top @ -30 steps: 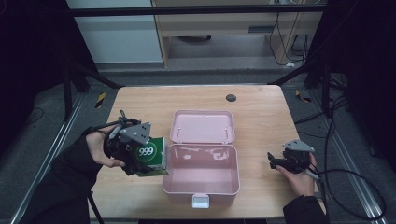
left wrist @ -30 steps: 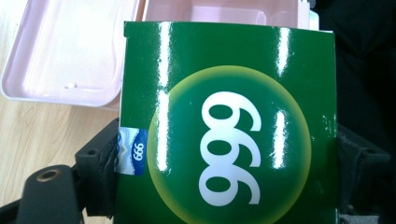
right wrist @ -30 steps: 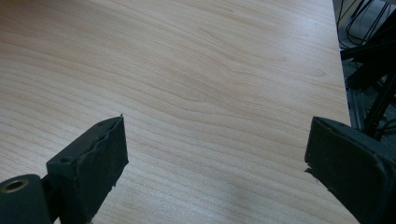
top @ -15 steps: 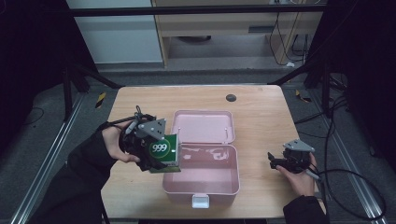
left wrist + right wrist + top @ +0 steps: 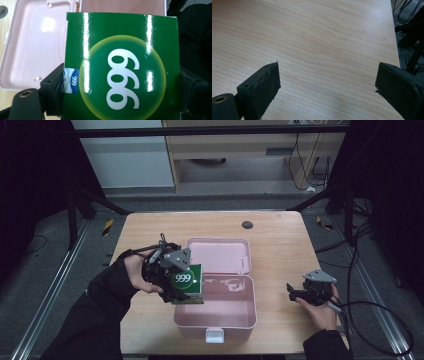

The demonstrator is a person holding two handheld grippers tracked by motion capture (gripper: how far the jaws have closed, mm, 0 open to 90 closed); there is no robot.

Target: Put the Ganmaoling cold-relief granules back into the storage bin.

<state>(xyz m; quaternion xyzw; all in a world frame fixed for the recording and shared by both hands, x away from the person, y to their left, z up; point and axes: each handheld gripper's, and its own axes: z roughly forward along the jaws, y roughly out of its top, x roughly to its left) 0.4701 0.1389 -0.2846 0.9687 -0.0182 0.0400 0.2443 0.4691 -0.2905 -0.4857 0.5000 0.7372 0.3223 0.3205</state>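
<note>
Green box carried from the table's left side to the pink case's rim.

The green box [image 5: 187, 284] now hangs over the open pink case's [image 5: 227, 312] left edge, pinched by the left gripper [image 5: 172, 272]; lowering it inside remains, I'd say. The right gripper [image 5: 311, 290] rests on the table [image 5: 280, 235], jaws spread, empty.

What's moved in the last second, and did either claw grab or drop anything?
The left claw, shut on the green box throughout, carried it right, from the table beside the pink case to over its left edge. Nothing was grabbed or dropped. The right claw stayed open and idle on the table; the case stayed open.
</note>
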